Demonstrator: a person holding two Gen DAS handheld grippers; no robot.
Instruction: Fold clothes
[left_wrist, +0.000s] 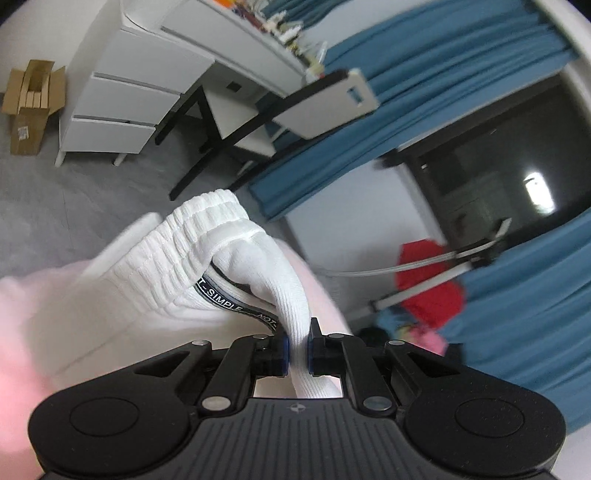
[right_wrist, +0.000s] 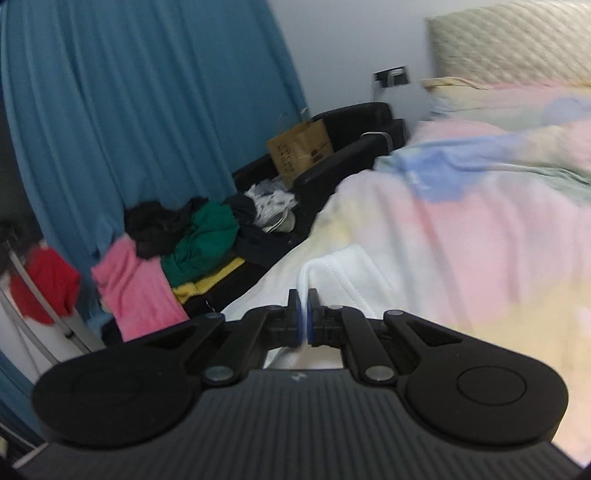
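The bed (right_wrist: 461, 229), spread with a pastel patchwork cover, serves as the folding surface, probably because it is broad and soft enough to lay a garment flat. On it lies the white garment (left_wrist: 177, 258), a ribbed knit piece with an elastic waistband, held at two places so that it can be lifted and carried over as one sheet rather than dragged. To the side a heap of unfolded clothes (right_wrist: 177, 236) in pink, green, black and red sits by the blue curtain (right_wrist: 129, 110), seemingly the stock waiting its turn, kept off the bed to leave room. The left gripper (left_wrist: 299, 350) has its jaws pinching a bunched fold of the white cloth near the printed inner tape, a grip on the thick waistband end where the cloth will not slip. The right gripper (right_wrist: 303, 317) has its jaws pressed nearly together on a thin edge of the same white cloth, apparently the opposite end.
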